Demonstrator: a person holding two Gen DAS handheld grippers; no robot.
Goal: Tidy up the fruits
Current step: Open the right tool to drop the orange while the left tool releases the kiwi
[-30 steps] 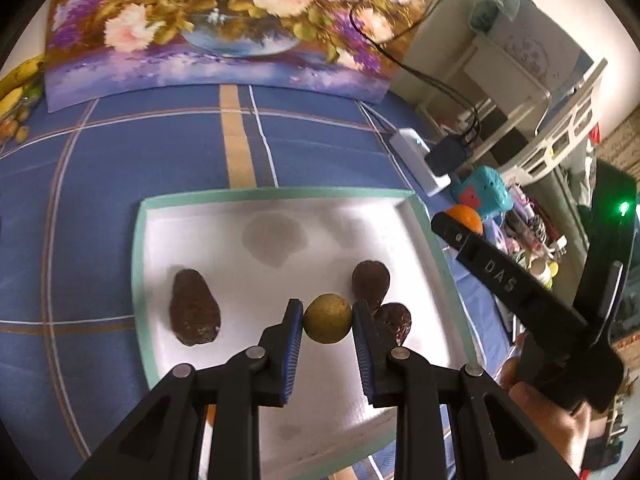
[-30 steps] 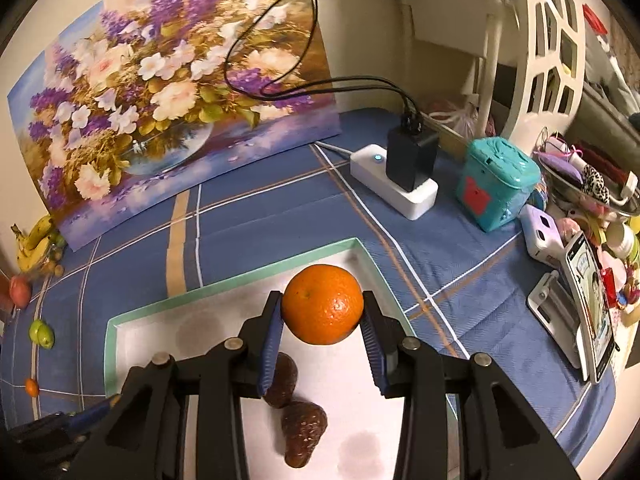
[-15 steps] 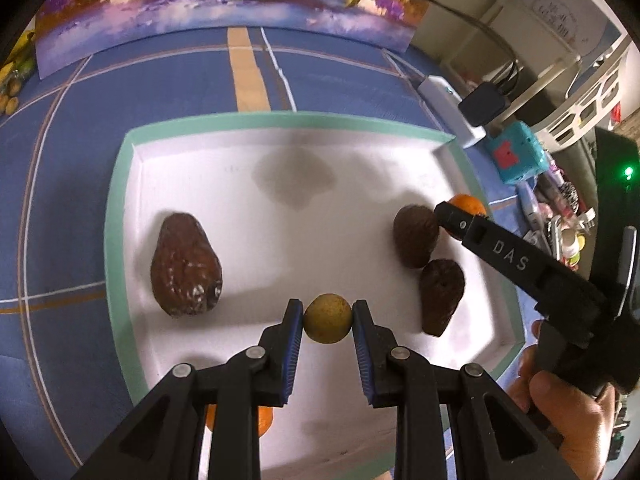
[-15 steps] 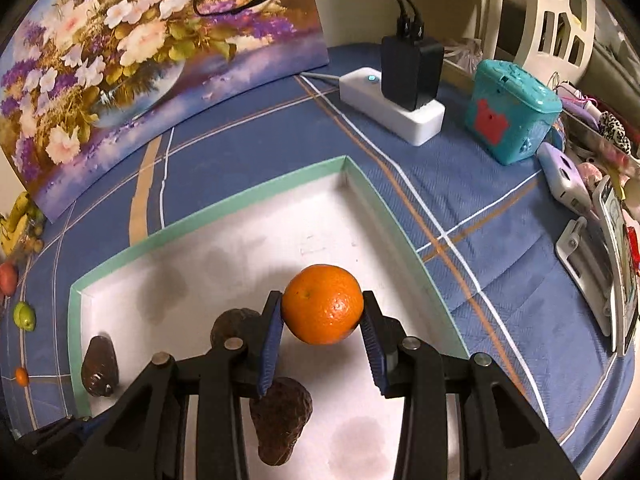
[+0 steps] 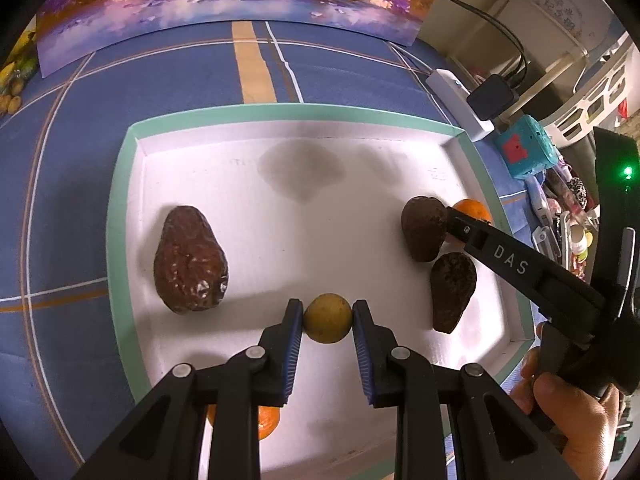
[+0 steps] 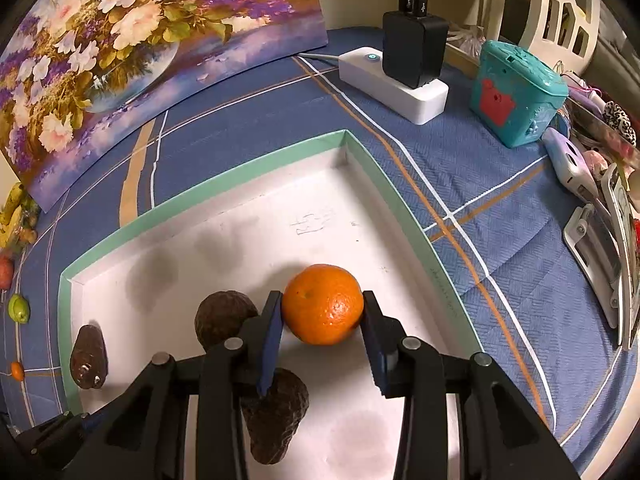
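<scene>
A white tray with a green rim (image 5: 120, 216) (image 6: 404, 208) lies on the blue cloth. My left gripper (image 5: 328, 320) is shut on a small yellow-green round fruit (image 5: 327, 319), low over the tray's front part. My right gripper (image 6: 322, 306) is shut on an orange (image 6: 322, 303), low over the tray's right side; it also shows in the left wrist view (image 5: 472, 210). Three dark brown avocados lie in the tray: one at the left (image 5: 188, 260) (image 6: 89, 356), two at the right (image 5: 424, 232) (image 5: 452, 290). Another orange (image 5: 266, 420) shows under my left gripper.
A flower painting (image 6: 132, 52) stands at the back. A white power strip with a black charger (image 6: 400, 76), a teal box (image 6: 516, 96) and small clutter lie right of the tray. Several small fruits (image 6: 18, 308) lie at the far left.
Both grippers have come down closer to the tray with their fruits still held. The right gripper's orange now sits beside the two right avocados.
</scene>
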